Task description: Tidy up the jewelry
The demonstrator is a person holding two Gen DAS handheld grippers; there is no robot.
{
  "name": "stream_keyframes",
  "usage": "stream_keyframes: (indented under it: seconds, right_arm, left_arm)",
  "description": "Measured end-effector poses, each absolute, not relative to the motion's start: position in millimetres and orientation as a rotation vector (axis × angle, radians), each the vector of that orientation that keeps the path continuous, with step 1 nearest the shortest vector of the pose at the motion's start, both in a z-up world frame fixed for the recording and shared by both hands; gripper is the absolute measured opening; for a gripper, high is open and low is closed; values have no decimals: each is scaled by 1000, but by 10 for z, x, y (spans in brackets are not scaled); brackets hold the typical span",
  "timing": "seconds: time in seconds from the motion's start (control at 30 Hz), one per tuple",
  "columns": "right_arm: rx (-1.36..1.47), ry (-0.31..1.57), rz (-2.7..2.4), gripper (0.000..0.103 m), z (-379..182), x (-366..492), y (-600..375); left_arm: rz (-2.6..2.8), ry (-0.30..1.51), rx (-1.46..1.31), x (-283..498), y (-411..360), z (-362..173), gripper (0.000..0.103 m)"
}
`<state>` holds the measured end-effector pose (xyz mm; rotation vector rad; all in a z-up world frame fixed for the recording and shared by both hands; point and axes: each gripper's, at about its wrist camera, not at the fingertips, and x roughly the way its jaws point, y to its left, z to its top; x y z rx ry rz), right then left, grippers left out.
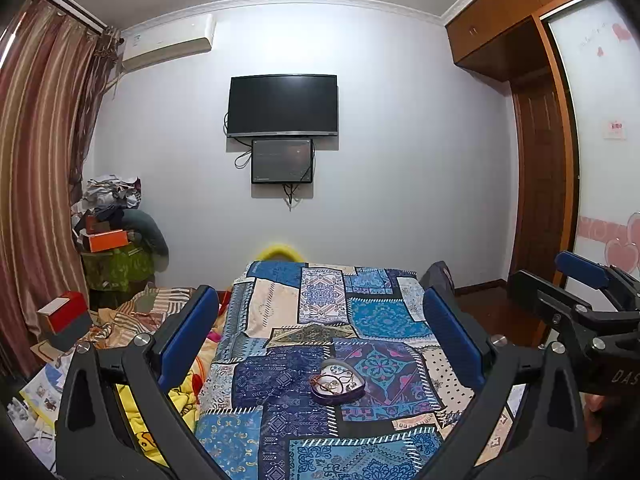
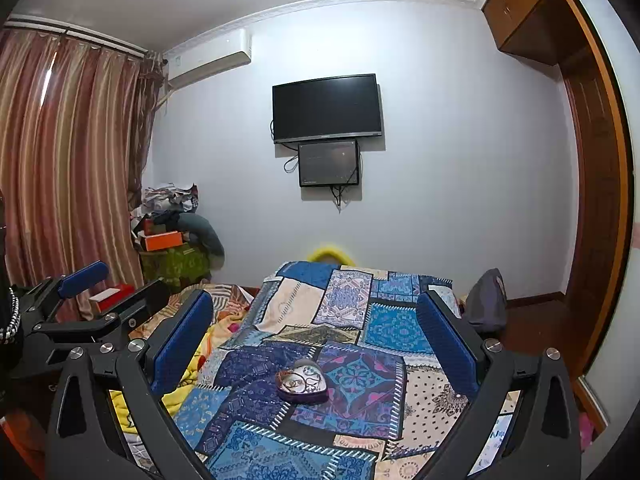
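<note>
the left hand-held gripper with black arms and blue padded fingers point(image 1: 320, 344) is released, its fingers spread wide across the lower half of the left wrist frame with nothing between them. the right hand-held gripper of the same black and blue build point(image 2: 316, 344) is likewise spread wide and empty in its own view, and it also shows at the right edge of the left wrist frame.

the small heart-shaped dish with a dark purple rim and pale inside point(image 1: 338, 382) lies on the blue patchwork bedspread point(image 1: 304, 432), low and just right of centre in the left wrist frame, apart from both grippers. inside it is a tangle of thin jewelry, gold-toned and reddish loops point(image 1: 334, 380); single pieces are too small to tell. in the right wrist frame the dish sits low at centre.

on the pale back wall a black flat television point(image 1: 282, 105) hangs at upper centre, with a smaller dark screen point(image 1: 282, 161) just below it. striped brown curtains point(image 1: 36, 160) fill the left edge.
</note>
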<state>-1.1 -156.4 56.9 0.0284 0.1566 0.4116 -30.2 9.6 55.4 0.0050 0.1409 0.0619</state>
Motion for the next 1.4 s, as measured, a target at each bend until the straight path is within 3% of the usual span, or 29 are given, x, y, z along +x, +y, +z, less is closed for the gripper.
stream_keyframes:
  seconds: [1.4]
  right_arm:
    - [19, 173, 393, 101, 570, 24, -1587]
  left_arm:
    - [22, 165, -20, -270, 138, 521, 102]
